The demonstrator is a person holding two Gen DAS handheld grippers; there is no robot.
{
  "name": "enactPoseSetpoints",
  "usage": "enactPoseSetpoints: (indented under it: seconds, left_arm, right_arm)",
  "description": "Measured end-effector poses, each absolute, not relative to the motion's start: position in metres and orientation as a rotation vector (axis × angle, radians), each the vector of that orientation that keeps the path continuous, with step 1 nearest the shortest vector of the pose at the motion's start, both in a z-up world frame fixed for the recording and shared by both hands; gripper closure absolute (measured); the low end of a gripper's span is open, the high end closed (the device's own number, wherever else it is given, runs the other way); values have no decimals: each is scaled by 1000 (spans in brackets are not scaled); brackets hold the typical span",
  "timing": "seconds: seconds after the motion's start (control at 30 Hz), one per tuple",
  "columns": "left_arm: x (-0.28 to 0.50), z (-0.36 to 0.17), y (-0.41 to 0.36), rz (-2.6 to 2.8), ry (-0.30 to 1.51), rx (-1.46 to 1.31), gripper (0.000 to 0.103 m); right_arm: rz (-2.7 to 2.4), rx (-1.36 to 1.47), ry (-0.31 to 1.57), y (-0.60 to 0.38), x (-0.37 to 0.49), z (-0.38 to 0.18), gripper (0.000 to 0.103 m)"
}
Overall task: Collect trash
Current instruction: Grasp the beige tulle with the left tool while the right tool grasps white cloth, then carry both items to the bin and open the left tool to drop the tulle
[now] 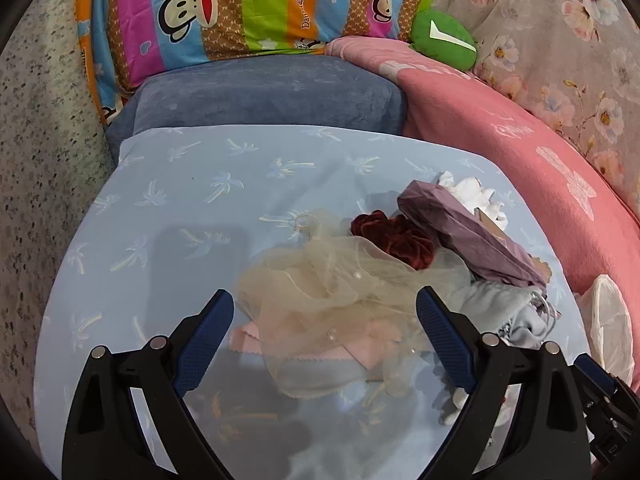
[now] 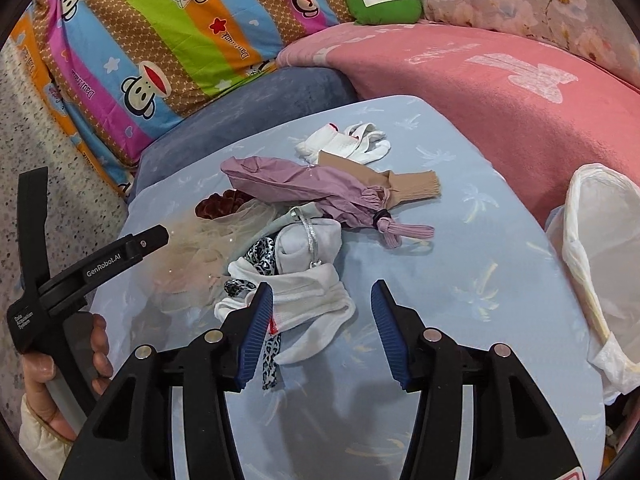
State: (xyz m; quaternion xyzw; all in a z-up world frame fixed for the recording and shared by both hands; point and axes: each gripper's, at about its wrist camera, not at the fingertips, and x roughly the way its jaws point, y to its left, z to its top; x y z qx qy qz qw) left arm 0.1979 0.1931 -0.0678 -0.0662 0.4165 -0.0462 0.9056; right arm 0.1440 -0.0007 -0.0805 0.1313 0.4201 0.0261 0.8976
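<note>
A heap of small cloth items lies on a light blue palm-print surface (image 1: 180,184). My left gripper (image 1: 324,320) hangs open and wide over beige tulle (image 1: 320,280) and a pink cloth (image 1: 360,344), pads clear of both. Beyond lie a dark red scrunchie (image 1: 392,240), a purple sleeve (image 1: 460,232) and white socks (image 1: 476,196). My right gripper (image 2: 322,320) is open above a white sock (image 2: 316,296); its left finger overlaps the sock and a leopard-print ribbon (image 2: 269,360). A white-lined bag (image 2: 600,248) stands open at the right.
A blue-grey cushion (image 1: 260,92), a striped cartoon pillow (image 1: 240,8), a pink blanket (image 2: 500,92) and a green plush (image 2: 384,0) ring the far side. A tan sock (image 2: 412,184) lies by the purple sleeve (image 2: 304,188). A hand (image 2: 100,340) holds the left tool at the left edge.
</note>
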Motion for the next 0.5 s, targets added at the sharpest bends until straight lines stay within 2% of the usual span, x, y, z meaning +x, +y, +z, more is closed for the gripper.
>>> enactPoseSetpoints:
  seconds: [0.1,0.2,0.27,0.3,0.33,0.37,0.4,0.47,0.5]
  left_arm:
    - [206,-74,195,-117,873,-145,21]
    - [214,-83,195,-141,905,-150,34]
    - [216,-87,195,-156,920,-159,49]
    - [217,-88,194,-164,924,-164,53]
    - [217,-89,194,-171,929,-168,63]
    - [217,-90,193,-186,936,-172,75]
    - [217,-90,193,-199,942,-177,79]
    - [215,-89,192,-213,943,-177,90]
    - [214,-88,191,-217,943,-174,92]
  right_arm:
    - [47,290,879,1,152,-86,52]
    - [41,313,895,1,160,-94,52]
    - [47,320,906,2,164,-100,52]
    - [47,318,911,3,165,-102,55]
    - [53,319,913,4,165,-104,57]
    - [62,323,917,5,166,-106,66]
    - [71,327,923,7,166,-108,74]
    - [83,328,930,9,166,-110,85]
    - [86,327,928,10,165,-110,90]
